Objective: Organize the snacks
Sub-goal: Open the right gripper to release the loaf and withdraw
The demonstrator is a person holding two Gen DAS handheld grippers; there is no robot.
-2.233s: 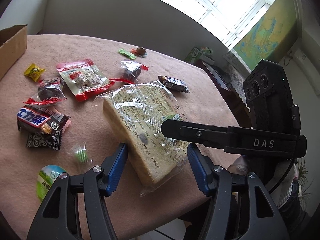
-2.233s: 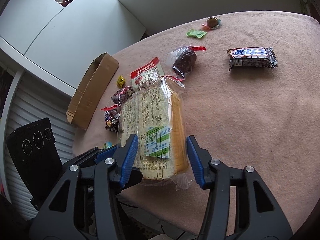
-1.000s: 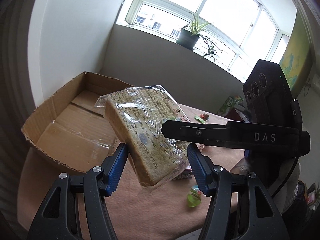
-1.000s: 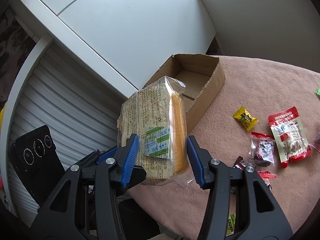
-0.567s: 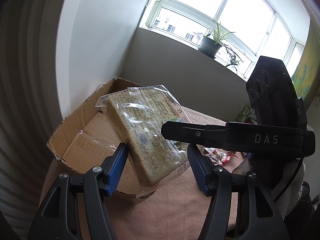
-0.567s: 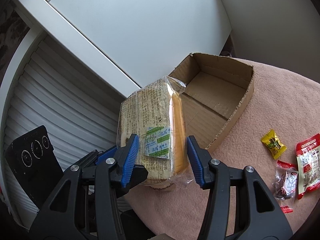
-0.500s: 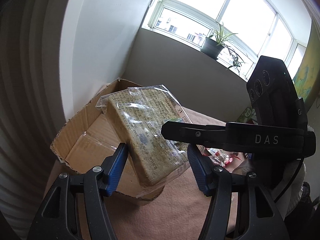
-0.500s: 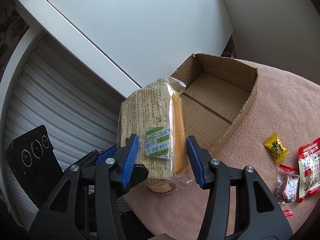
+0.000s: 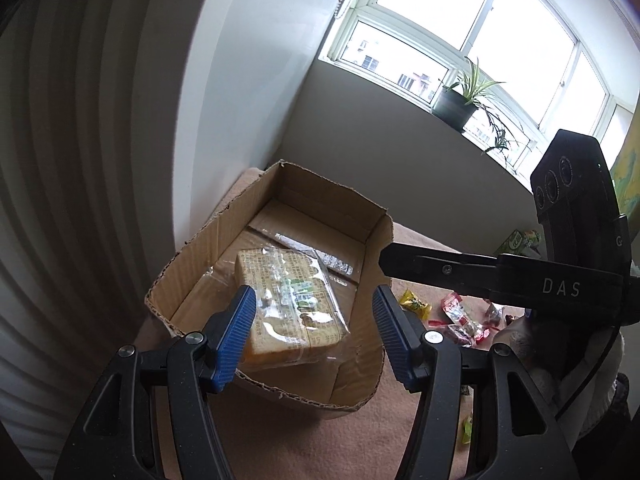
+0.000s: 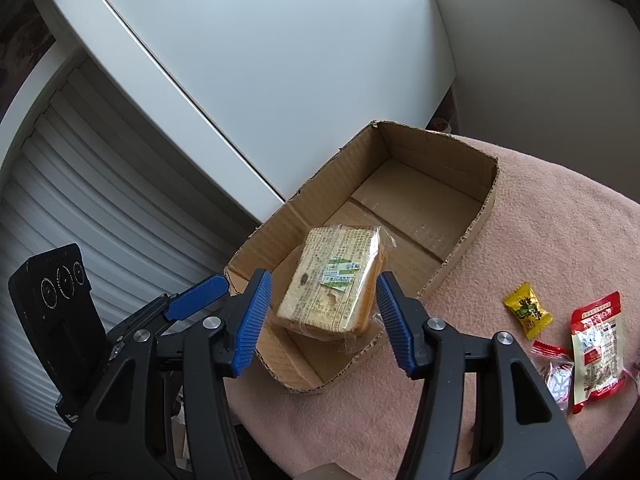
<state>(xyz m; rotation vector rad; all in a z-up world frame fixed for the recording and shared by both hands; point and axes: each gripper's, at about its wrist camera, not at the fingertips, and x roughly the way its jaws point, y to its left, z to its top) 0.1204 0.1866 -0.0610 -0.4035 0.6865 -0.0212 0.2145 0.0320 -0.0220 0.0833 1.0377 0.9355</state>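
Two camera views took in a table draped in a soft, napped pink cloth (image 10: 540,240), its edge curving away under the fisheye lens. On that cloth, near a white wall, sat an open brown corrugated cardboard box (image 10: 452,258) (image 9: 378,236), rectangular, with ragged torn rims and a flat floor crossed by a strip of clear tape. Inside the box, toward its near end, lay a block-shaped loaf of sliced bread in a crinkled clear plastic wrapper (image 10: 334,280) (image 9: 290,302), printed with small dark text and bearing a green-and-white label; it rested tilted, one end propped near the box wall, and loose wrapper spilled over the rim.

The right gripper (image 10: 320,312), black plastic with ribbed blue pads, hovered just above the loaf with its jaws spread wide, touching nothing. The left gripper (image 9: 314,330), of the same build, was likewise spread wide over the box and gripped nothing; its pads flanked the loaf without contact.

Beside the box on the cloth lay smaller snacks: a flat red-and-white foil pouch (image 10: 598,346), a clear crinkly wrapper with red ends (image 10: 554,374), and a small yellow pillow-shaped candy (image 10: 527,310) (image 9: 416,303). They lay apart from the box.
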